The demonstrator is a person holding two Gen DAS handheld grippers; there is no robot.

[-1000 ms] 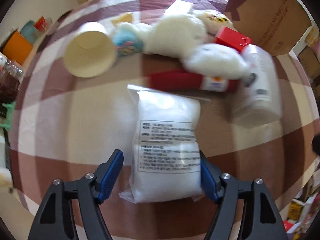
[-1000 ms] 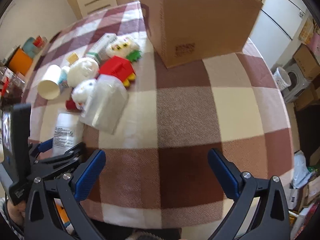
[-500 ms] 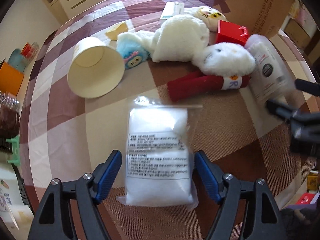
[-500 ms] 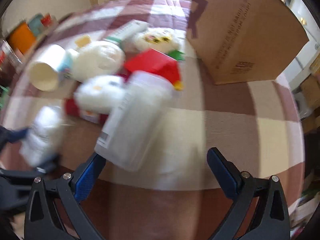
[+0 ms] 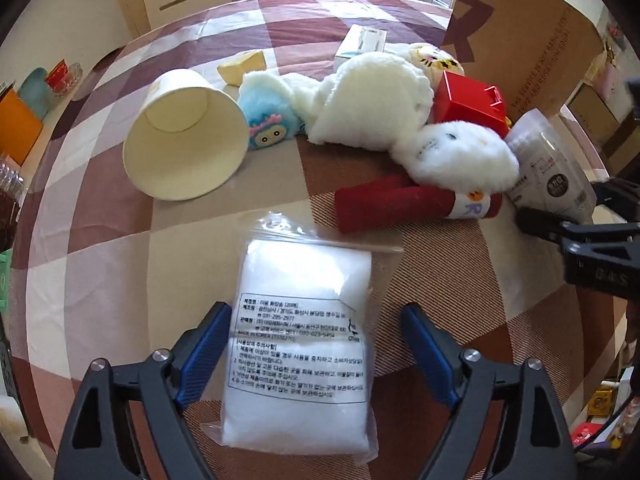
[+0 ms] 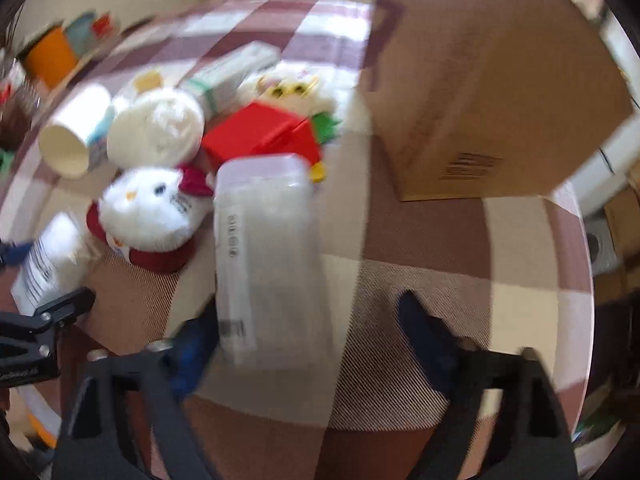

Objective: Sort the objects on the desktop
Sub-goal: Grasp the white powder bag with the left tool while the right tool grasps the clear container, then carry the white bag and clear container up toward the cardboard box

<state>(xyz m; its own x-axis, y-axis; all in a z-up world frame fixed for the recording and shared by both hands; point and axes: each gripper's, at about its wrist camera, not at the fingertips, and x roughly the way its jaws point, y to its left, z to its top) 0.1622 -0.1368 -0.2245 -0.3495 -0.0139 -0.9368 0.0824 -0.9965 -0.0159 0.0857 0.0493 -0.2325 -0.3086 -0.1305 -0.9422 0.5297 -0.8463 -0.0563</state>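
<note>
A clear bag of white cotton pads lies flat on the checked tablecloth between the fingers of my open left gripper, which straddles it without squeezing. A clear plastic container lies lengthwise on the cloth with its near end between the fingers of my open right gripper; it also shows in the left wrist view. Behind lie a paper cup on its side, white plush toys, a red box and a blue plush.
A large cardboard box stands at the back right of the table. A small white carton and a yellow piece lie behind the toys. The right gripper's body shows at the right edge of the left wrist view.
The right gripper has swung left and moved in until its fingers straddle the clear container. The left gripper has eased back slightly, with the cotton bag still between its fingers.
</note>
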